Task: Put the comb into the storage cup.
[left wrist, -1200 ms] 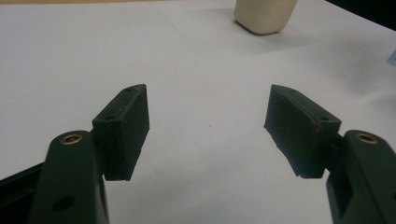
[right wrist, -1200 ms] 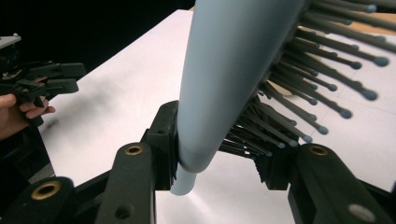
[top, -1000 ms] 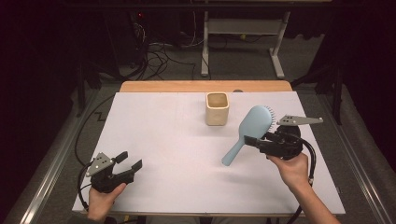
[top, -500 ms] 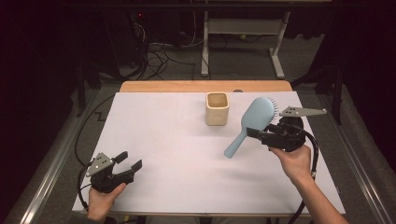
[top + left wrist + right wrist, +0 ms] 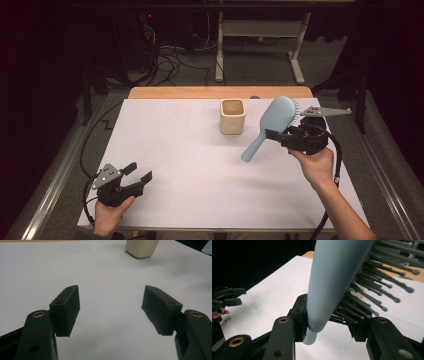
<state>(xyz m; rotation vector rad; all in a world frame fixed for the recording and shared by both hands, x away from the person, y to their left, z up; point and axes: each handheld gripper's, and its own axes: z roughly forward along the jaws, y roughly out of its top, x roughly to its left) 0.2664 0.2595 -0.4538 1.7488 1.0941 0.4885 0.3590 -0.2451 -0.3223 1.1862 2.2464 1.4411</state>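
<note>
A person sat at a white desk (image 5: 200, 165), a two-jaw gripper in each hand. The right gripper (image 5: 278, 135) pinched a pale blue hairbrush (image 5: 270, 125) at the base of its oval head, where the head narrows into the handle. The brush hung clear of the desk, tilted, its head up and away from the person and its handle slanting down toward the middle of the desk. In the right gripper view, one black jaw pressed the smooth back of the hairbrush (image 5: 332, 285) while the other sat among the dark, ball-tipped bristles, so the grip squeezed the head through its thickness. That hold, close to the heavy end, probably kept the brush from swinging and left the handle free to be lowered first.

A small cream cup (image 5: 233, 116) stood upright near the far edge of the desk, just beside the raised brush and on its left in the high view. Its open mouth faced up, and it seemed the likely place for the brush, handle down.

The left gripper (image 5: 138, 174) rested low near the front left corner of the desk, well apart from both things. Its jaws were spread wide with nothing between them, and in the left gripper view they pointed across bare desk toward the cup (image 5: 142, 248), apparently waiting.
</note>
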